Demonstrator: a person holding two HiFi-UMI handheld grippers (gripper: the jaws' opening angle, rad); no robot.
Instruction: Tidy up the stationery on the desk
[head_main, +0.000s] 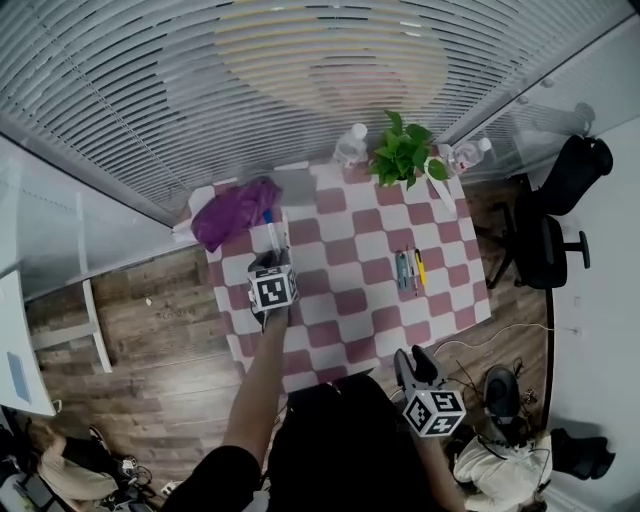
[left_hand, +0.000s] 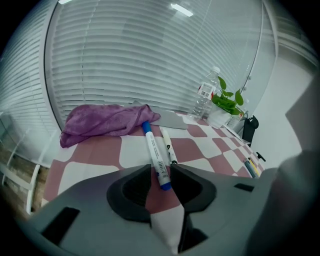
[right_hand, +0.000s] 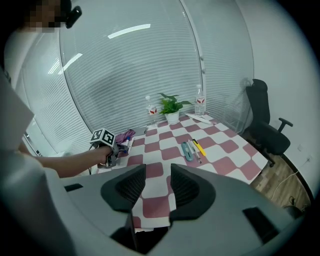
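Note:
A blue-capped white marker (left_hand: 155, 155) lies along the checkered tablecloth (head_main: 370, 300), its near end pinched between the jaws of my left gripper (left_hand: 161, 173), which is shut on it. A thin white pen (left_hand: 167, 144) rests just to its right. From the head view the marker (head_main: 271, 231) points away from the left gripper (head_main: 272, 260), toward a purple cloth (head_main: 236, 210). Three pens, teal, grey and yellow (head_main: 408, 270), lie side by side at the table's right. My right gripper (head_main: 412, 360) hangs open and empty off the table's near edge.
A potted plant (head_main: 402, 152) and two water bottles (head_main: 351, 145) (head_main: 466, 155) stand at the table's far edge. A flat grey item (head_main: 295, 186) lies beside the purple cloth. A black office chair (head_main: 550, 225) stands right of the table, with bags on the floor nearby.

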